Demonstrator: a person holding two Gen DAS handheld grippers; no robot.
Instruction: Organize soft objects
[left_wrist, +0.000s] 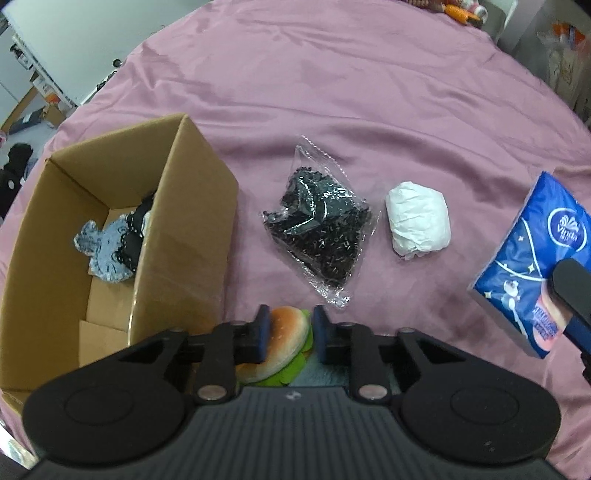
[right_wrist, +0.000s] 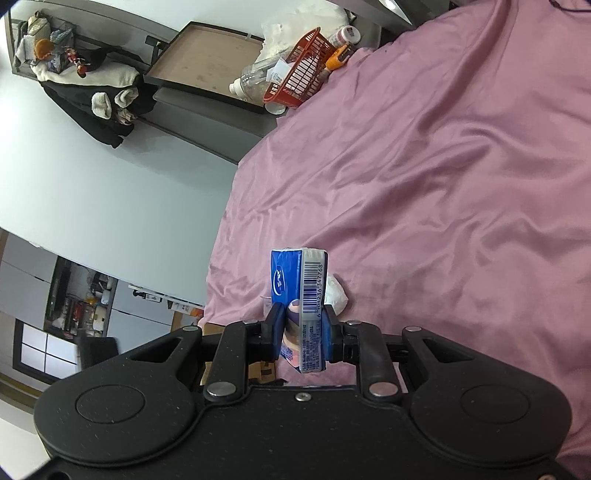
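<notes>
Item one: my left gripper (left_wrist: 288, 334) pinching a toy hamburger (left_wrist: 284, 343) beside the cardboard box (left_wrist: 192, 206). Item two: my right gripper (right_wrist: 301, 338) clamping a blue tissue pack (right_wrist: 301, 291) above the pink sheet (right_wrist: 443, 184).

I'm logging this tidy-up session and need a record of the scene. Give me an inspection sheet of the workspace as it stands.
Surface: pink sheet, wrinkled, covering the work area.
Job's things: cardboard box open, holding grey and black fabric pieces; burger toy beside the box; clear bag of black bits and white wrapped bundle side by side on the sheet; blue tissue pack.
Clutter: red basket and plastic bottle at the sheet's far edge.
Grippers: left hand-held gripper closed on the burger toy; right hand-held gripper closed on the tissue pack.
Cables: nothing seen.
Surroundings: white wall, shelves, dark clothing hanging.
</notes>
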